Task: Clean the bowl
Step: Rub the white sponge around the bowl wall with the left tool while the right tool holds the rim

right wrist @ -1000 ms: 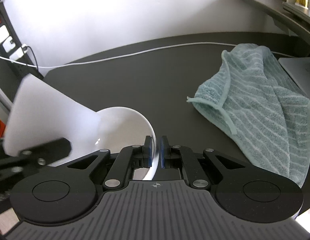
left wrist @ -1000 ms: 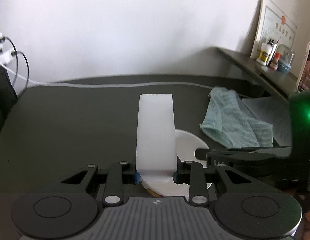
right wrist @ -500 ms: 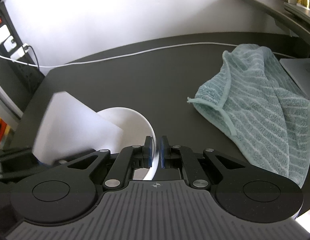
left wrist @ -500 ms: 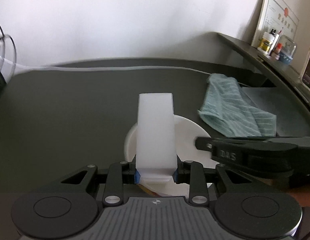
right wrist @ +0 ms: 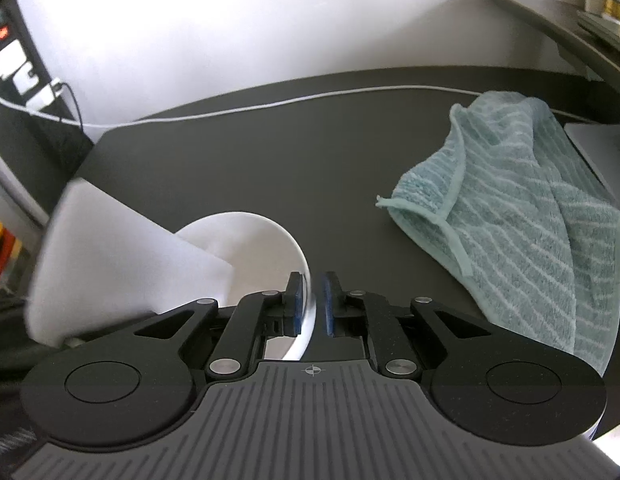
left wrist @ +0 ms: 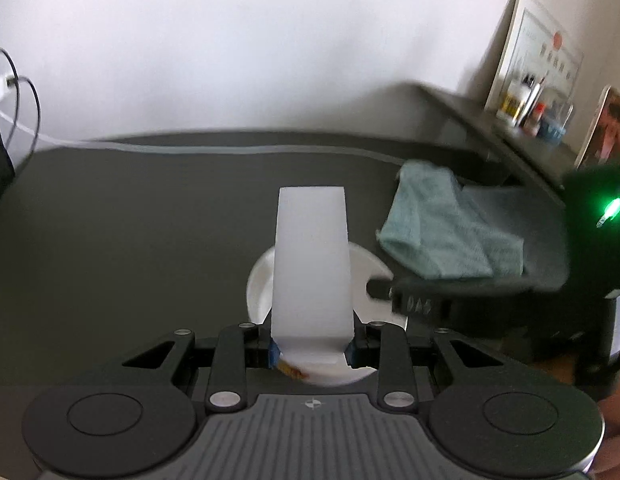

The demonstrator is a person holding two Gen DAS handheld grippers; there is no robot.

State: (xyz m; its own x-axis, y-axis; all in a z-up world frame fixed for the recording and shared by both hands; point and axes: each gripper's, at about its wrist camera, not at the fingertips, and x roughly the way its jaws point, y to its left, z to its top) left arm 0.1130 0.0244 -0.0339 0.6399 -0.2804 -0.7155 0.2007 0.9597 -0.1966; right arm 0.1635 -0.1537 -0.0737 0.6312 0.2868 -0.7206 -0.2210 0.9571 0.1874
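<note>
**White sponge block over white bowl, both grippers engaged**

White foam makes up the sponge block [left wrist: 311, 268] that my left gripper [left wrist: 311, 354] holds: its fingers are closed narrow on the block's lower end, and the block stands out forward along them, over the bowl [left wrist: 360, 270].

The bowl is white and sits on the dark counter [left wrist: 130, 220], well in from the far edge. From the right wrist view I see the bowl [right wrist: 250, 240] with its near-right rim passing between the fingers of my right gripper [right wrist: 310, 304]. Those fingers are narrow, one blue pad inside the rim and one outside, clamping the bowl wall. The sponge block [right wrist: 110, 256] enters this view from the left and overlaps the bowl's left rim; whether its tip touches the inner surface, I cannot tell.

A teal striped towel [right wrist: 522, 240] lies crumpled on the counter to the right of the bowl, apart from it. A white cable [right wrist: 270, 104] runs along the far edge of the counter. Motion blur softens the left wrist view.
</note>
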